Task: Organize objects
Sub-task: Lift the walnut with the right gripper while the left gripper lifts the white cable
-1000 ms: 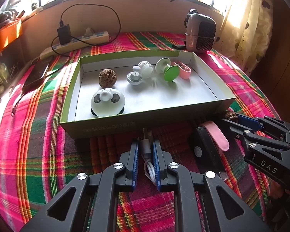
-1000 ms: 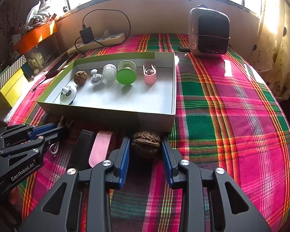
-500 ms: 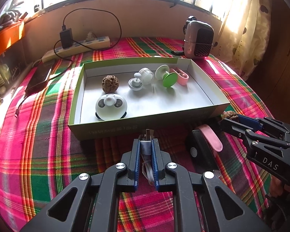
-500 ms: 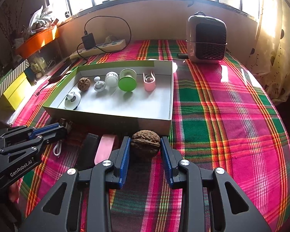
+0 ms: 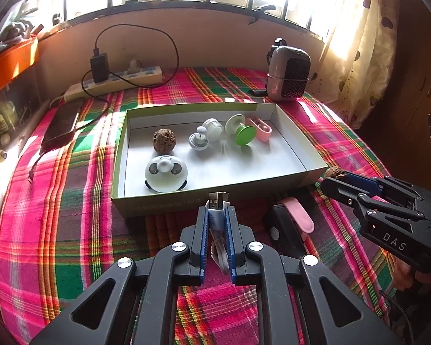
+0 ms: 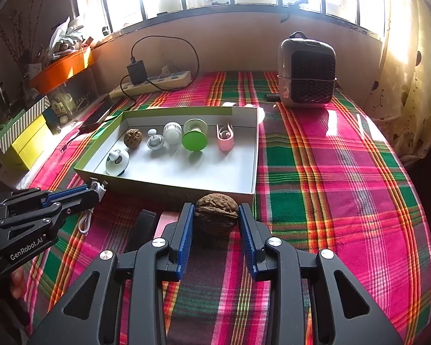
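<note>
Both tools hang just short of the shallow green-edged cardboard tray (image 5: 215,201) on the pink-and-green plaid cloth (image 6: 344,187). The left gripper (image 5: 217,212) is clamped on a white USB cable (image 5: 215,217); its metal plug pokes out past the fingertips, and the cord drops behind the blue pads, so I can't follow how far it runs. The right gripper (image 6: 217,218) is pinched on a brown wrinkled walnut (image 6: 217,217), which fills the gap between its jaws.

Between the two tools lie a black flat device (image 5: 278,227) and a pale pink strip (image 5: 298,215) across it; what they are is hard to make out, and from the right camera the gripper arm covers most of them.

Inside the tray sit a second brown walnut (image 5: 164,141), a white dome with a panda face (image 5: 166,174), a small grey-white knobbed piece (image 5: 198,141), a clear ribbed white cap (image 5: 213,126), a green-and-white spool (image 5: 241,129) and a pink clip (image 5: 261,128). The tray's front wall cuts off the dome's base.

Compared with a second back, the left tool has lifted: the plug now shows clear against the tray's front wall, and the tray looks smaller and farther off. The right one has barely shifted, walnut in the same pinch.
</note>
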The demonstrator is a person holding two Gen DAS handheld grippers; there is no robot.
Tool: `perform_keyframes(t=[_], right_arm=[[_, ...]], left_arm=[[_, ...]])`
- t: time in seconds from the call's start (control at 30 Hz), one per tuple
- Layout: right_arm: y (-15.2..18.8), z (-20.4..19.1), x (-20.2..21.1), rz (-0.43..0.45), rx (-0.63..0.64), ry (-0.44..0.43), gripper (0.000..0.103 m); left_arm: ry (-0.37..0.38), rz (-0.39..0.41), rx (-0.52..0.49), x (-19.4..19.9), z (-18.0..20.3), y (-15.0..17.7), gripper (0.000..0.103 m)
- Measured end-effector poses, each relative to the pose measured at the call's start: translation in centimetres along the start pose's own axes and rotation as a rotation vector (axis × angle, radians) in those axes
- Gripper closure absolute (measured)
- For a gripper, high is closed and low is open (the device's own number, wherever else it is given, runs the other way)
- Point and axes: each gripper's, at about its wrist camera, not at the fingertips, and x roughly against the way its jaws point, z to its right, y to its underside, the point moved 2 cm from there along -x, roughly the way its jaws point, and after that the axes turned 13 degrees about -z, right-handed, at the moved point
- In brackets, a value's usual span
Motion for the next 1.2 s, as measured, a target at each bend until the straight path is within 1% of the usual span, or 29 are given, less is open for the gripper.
perform_keyframes(t=[0.27, 0.43, 0.77, 1.2], right_arm=[[-1.1, -0.2, 0.3, 0.009, 0.012, -0.003, 0.07], [-2.4, -0.2, 0.3, 0.015, 0.023, -0.004, 0.07], [-5.1, -0.3, -1.2, 0.002, 0.04, 0.006, 0.07], [-7.5, 0.0, -4.7, -0.059, 0.062, 0.016, 0.07]], left_arm=[[-0.001, 0.013, -0.006, 0.6, 0.0, -1.4, 0.093], [-0.003, 0.017, -0.004, 0.3, -0.3, -2.7, 0.093], [0.017, 0.004, 0.003, -1.2, -0.6, -5.1, 0.093], [0.004, -0.045, 0.01, -4.2, -1.1, -6.8, 0.093]])
